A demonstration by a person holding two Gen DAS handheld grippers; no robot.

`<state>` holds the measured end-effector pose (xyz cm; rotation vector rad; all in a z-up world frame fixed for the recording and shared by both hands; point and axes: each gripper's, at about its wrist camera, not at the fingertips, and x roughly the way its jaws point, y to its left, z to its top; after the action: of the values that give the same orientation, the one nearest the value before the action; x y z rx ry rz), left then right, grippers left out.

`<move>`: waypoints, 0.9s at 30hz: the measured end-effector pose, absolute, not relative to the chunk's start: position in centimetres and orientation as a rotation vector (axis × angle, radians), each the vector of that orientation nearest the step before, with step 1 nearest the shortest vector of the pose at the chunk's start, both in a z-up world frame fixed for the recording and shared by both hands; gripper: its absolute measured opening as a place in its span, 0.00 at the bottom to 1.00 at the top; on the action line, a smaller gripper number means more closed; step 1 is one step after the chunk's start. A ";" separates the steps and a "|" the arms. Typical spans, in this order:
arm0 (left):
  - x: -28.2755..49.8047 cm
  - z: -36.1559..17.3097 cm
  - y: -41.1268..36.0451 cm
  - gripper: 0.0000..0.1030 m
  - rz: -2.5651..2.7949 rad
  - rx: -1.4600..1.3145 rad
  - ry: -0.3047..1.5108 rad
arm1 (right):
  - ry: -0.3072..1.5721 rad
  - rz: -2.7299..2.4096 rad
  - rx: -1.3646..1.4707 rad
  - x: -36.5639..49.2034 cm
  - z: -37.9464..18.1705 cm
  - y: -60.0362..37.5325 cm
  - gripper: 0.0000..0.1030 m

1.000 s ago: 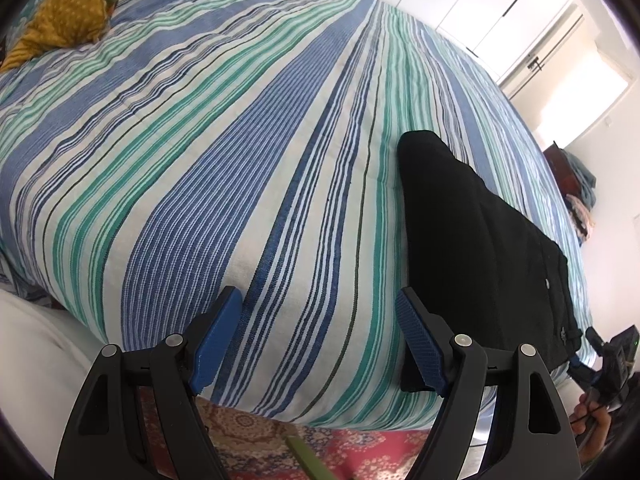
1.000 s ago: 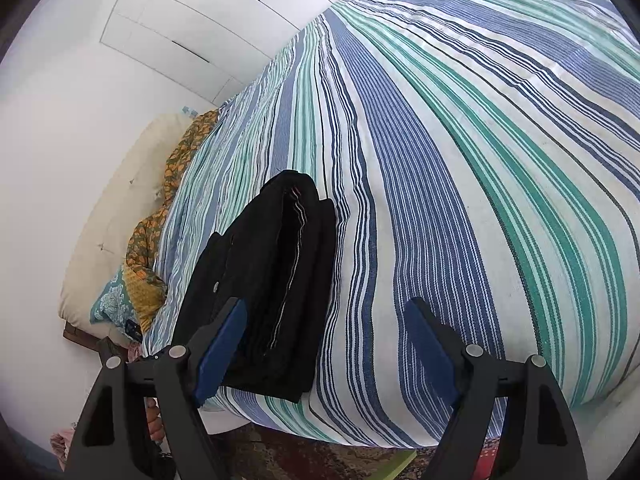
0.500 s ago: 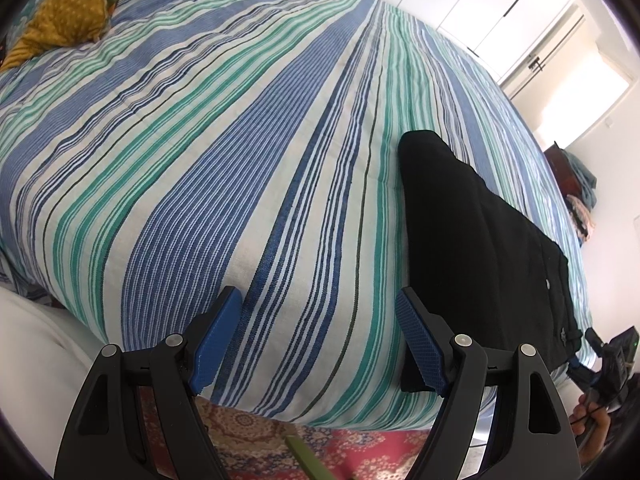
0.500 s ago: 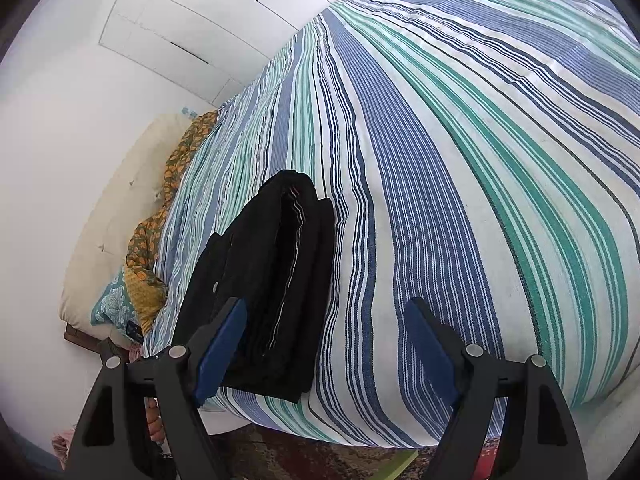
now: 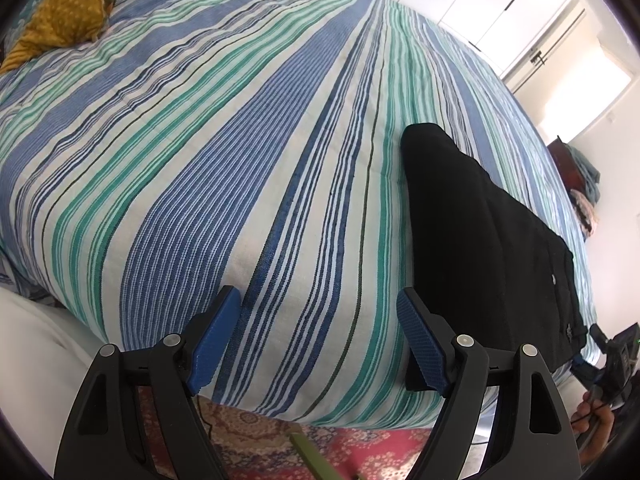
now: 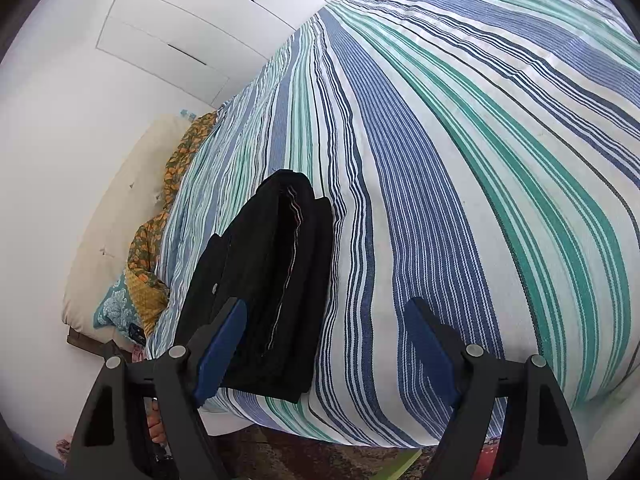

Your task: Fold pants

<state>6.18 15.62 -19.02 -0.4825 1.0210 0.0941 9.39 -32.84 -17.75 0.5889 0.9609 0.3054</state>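
Note:
Black pants (image 5: pixel 484 240) lie folded into a narrow stack on the striped bedspread (image 5: pixel 240 160), close to the bed's near edge. In the right wrist view the same pants (image 6: pixel 268 280) show their layered folds and a small button. My left gripper (image 5: pixel 320 300) hovers open over bare bedspread, left of the pants, nothing between its blue pads. My right gripper (image 6: pixel 326 312) is open too, its left finger in front of the pants' near end without gripping them.
Yellow and orange patterned pillows (image 5: pixel 60 12) sit at the far end of the bed. White wardrobe doors (image 6: pixel 172 32) line the wall. A patterned red rug (image 5: pixel 360 452) covers the floor below the bed edge. A hand (image 5: pixel 592 420) shows at lower right.

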 end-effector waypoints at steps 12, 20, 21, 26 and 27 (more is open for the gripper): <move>6.3 -19.1 15.4 0.81 0.096 -0.470 1.031 | 0.962 0.305 0.594 9.5 -17.8 -32.9 0.79; 6.3 -19.1 15.2 0.82 0.097 -0.457 1.036 | 0.963 0.306 0.600 9.4 -17.9 -32.9 0.79; 6.2 -19.0 15.2 0.82 0.096 -0.460 1.034 | 0.962 0.306 0.601 9.4 -17.8 -32.9 0.79; 6.1 -17.4 15.5 0.82 -0.017 -0.546 1.005 | 0.951 0.328 0.638 9.8 -16.8 -33.0 0.79; 6.5 -17.1 15.3 0.82 -0.060 -0.556 1.005 | 0.951 0.347 0.652 10.0 -16.4 -32.9 0.79</move>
<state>6.52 15.34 -17.08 -0.5565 1.0052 -0.0597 10.04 -32.88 -16.42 0.6525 0.9511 0.3470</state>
